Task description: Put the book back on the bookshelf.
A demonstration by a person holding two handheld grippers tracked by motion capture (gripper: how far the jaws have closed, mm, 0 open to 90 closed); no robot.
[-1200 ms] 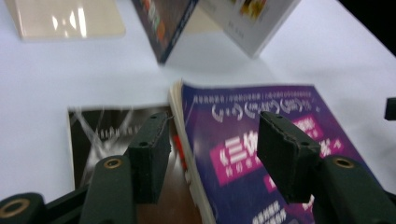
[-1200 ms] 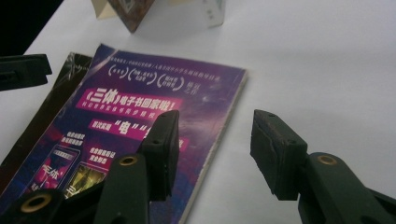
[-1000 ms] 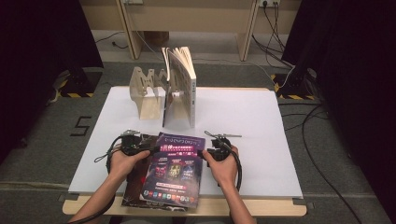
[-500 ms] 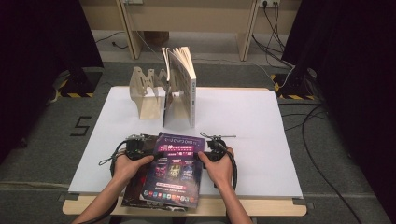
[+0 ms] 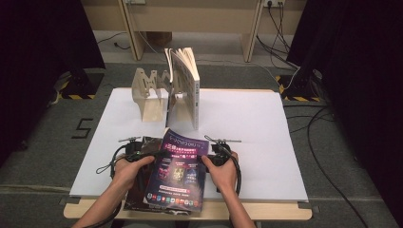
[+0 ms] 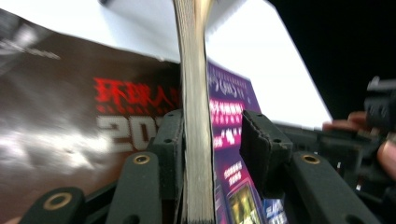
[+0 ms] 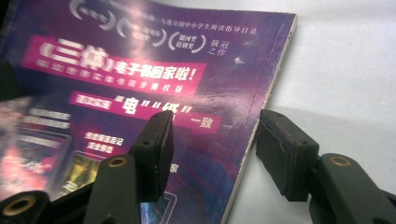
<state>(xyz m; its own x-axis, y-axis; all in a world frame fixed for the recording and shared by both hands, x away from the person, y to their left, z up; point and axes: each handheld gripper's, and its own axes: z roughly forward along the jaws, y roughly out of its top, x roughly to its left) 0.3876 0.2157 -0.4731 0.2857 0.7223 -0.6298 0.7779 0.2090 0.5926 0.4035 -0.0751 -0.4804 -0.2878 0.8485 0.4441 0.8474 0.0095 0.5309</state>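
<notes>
High view: overhead, facing forward-down. Gripper views: close along jaws. All share the purple magazine (image 5: 178, 171) (image 6: 229, 140) (image 7: 154, 93).

Lighting: even, overhead; white rectangular table sheet (image 5: 247, 128) bright, surroundings dark. Left gripper view motion-blurred. Glare on glossy purple magazine cover (image 7: 154, 93).

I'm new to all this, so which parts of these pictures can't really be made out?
- Dark magazine: high view, mostly hidden under the purple magazine.
- Purple magazine's small print: too small there, blurred in the right gripper view.
- Wooden stand: partly hidden behind the upright book.
</notes>
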